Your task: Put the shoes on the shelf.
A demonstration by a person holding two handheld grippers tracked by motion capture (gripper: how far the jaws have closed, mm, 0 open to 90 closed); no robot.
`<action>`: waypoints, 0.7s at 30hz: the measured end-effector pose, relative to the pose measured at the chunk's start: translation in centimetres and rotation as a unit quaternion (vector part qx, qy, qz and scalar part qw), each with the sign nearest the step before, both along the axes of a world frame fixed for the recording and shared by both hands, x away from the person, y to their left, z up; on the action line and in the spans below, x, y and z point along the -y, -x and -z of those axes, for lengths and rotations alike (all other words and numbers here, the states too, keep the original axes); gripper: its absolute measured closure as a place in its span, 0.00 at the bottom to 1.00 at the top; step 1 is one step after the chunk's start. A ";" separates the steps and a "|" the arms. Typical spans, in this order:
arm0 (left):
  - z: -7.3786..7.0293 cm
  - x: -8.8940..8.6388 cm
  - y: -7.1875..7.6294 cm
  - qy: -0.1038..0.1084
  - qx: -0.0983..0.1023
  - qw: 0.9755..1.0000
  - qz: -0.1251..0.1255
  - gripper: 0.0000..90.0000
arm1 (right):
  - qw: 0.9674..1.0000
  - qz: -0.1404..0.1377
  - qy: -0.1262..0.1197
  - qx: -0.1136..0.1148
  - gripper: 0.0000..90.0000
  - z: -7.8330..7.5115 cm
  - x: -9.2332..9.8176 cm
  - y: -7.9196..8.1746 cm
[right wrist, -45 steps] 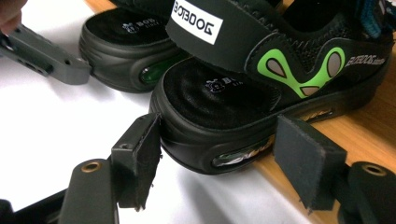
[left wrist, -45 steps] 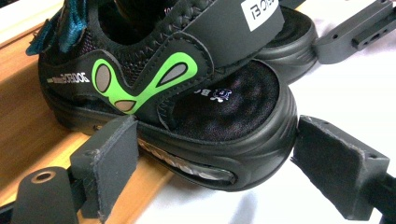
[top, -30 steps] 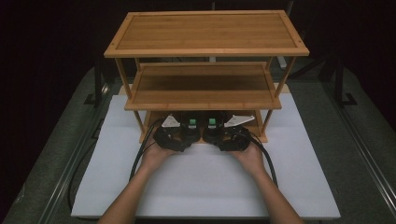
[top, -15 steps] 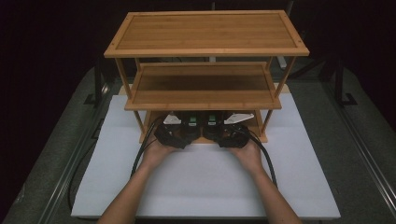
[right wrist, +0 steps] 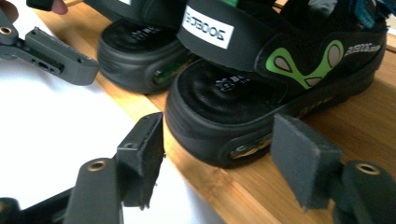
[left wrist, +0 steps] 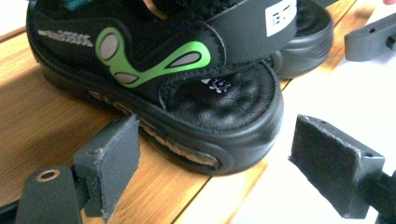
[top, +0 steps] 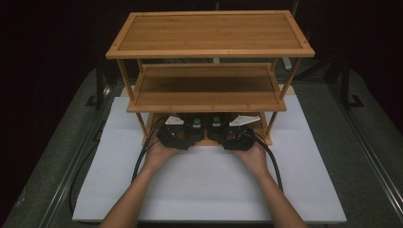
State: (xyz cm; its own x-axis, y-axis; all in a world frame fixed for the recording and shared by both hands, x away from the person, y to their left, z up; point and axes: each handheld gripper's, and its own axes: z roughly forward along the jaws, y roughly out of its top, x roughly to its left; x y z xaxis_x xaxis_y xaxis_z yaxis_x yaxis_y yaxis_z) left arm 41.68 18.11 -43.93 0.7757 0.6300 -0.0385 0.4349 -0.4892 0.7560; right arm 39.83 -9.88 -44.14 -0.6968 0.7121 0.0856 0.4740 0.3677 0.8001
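High view: both hands level, left claw (top: pixel 190 124) and right claw (top: pixel 219 124) released.

The strap label (right wrist: pixel 206 27) on the nearer sandal (right wrist: pixel 275 88) appears mirrored, roughly "BOBDOG"; other prints are too small to read.

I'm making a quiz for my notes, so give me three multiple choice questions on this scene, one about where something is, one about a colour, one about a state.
1. Where do the sandals stand?
A. top shelf
B. rack's bottom board
C. white mat

2. What colour is the swirl on each sandal's side?
A. green
B. red
C. yellow

3. How are the left tongs?
A. shut on a sandal
C. shut on nothing
B. open

Answers: 1 B, wood lies under the soles, beneath the rack shelves. 2 A, green in both gripper views. 3 B, the jaws stand apart either side of the toe.
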 end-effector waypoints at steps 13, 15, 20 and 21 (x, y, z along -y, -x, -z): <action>-0.3 -1.7 2.7 -0.010 -0.003 1.000 0.005 0.14 | 1.000 0.012 0.010 -0.003 0.19 -0.5 2.0 2.2; -0.5 -2.0 3.1 -0.009 -0.003 1.000 0.005 0.12 | 1.000 0.011 0.014 -0.006 0.17 -0.6 2.5 2.7; -0.9 -2.9 4.4 -0.010 -0.007 1.000 0.005 0.10 | 1.000 0.015 0.001 -0.009 0.13 -1.0 3.9 3.9; -1.0 -3.1 4.6 -0.011 -0.007 1.000 0.005 0.08 | 1.000 0.014 0.004 -0.008 0.11 -1.1 4.2 4.2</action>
